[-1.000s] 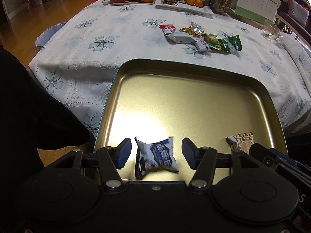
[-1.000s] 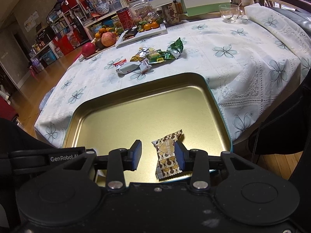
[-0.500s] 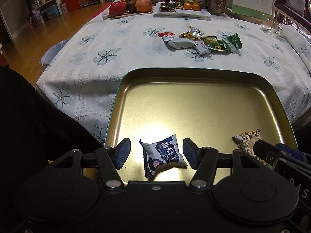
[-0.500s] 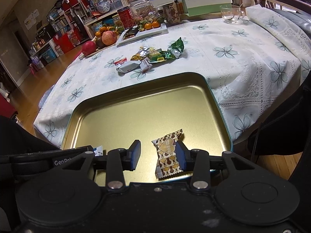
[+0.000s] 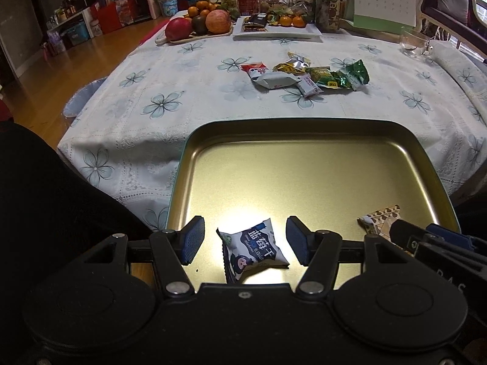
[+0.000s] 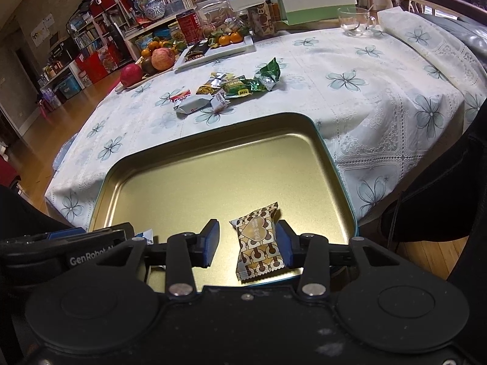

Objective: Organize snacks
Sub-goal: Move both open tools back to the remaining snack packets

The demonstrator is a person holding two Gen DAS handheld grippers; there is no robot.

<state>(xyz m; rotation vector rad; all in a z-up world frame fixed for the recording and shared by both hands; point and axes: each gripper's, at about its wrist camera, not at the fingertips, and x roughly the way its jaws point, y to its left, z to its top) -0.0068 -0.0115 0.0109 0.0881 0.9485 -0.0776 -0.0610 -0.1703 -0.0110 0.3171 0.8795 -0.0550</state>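
Observation:
A gold metal tray point(image 5: 304, 164) point(image 6: 213, 179) sits at the near table edge. My left gripper point(image 5: 242, 245) is open above its near left part; a blue-and-white snack packet point(image 5: 254, 249) lies in the tray between the fingers, touching neither. My right gripper point(image 6: 246, 245) is open above the near right part; a brown-and-gold patterned packet point(image 6: 258, 241) lies between its fingers, close to the right pad. That packet also shows in the left wrist view point(image 5: 380, 222). A pile of several wrapped snacks point(image 5: 307, 76) point(image 6: 228, 89) lies on the tablecloth beyond the tray.
A board of apples and oranges point(image 5: 201, 26) and a white plate with snacks and tangerines point(image 5: 275, 29) stand at the far edge, with jars, a red can point(image 6: 188, 27), a desk calendar point(image 5: 383, 0) and a glass cup point(image 6: 354, 21). The floral tablecloth point(image 5: 182, 85) drops off at left.
Both grippers have drawn back and tilted up a little, so more of the far table shows. Both packets stay lying in the tray between open fingers.

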